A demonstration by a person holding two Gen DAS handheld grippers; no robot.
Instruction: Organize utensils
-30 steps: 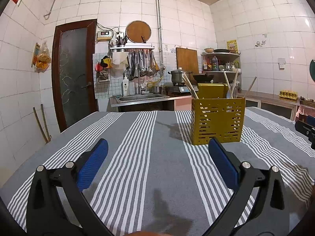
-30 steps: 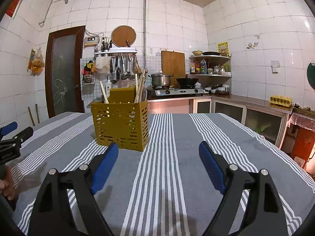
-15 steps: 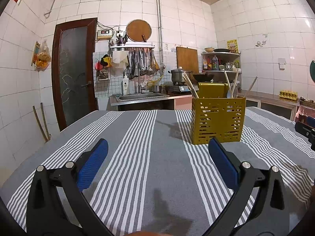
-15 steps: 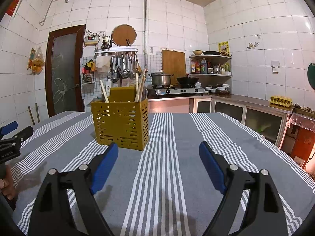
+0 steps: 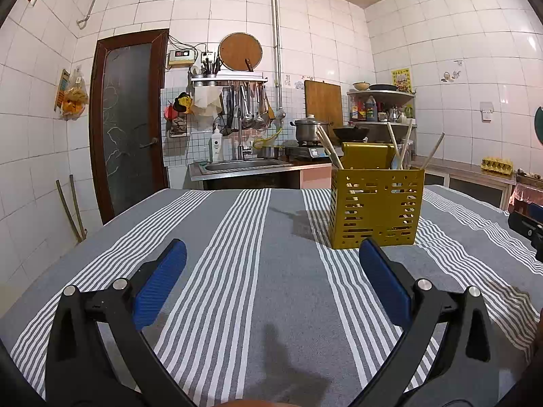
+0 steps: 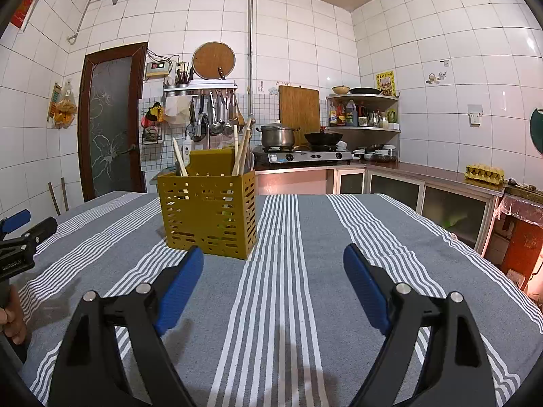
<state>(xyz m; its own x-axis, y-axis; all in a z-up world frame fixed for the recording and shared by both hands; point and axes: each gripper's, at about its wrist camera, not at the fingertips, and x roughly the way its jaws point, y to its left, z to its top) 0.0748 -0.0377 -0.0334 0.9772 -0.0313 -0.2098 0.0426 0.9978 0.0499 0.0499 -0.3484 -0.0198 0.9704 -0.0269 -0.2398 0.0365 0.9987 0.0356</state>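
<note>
A yellow perforated utensil holder [image 5: 376, 207] stands upright on the grey striped tablecloth [image 5: 237, 271], with several wooden chopsticks [image 5: 329, 152] and a spoon standing in it. It also shows in the right wrist view [image 6: 208, 216]. My left gripper [image 5: 271, 261] is open and empty, low over the cloth, with the holder ahead to its right. My right gripper [image 6: 273, 268] is open and empty, with the holder ahead to its left. Each gripper's tip shows at the edge of the other's view.
The table [image 6: 339, 237] is covered by the striped cloth. Behind it are a sink [image 5: 237, 166], a stove with a pot [image 6: 276, 137] and wok, a counter with cabinets [image 6: 441, 196] at right, and a door [image 5: 127, 118] at left.
</note>
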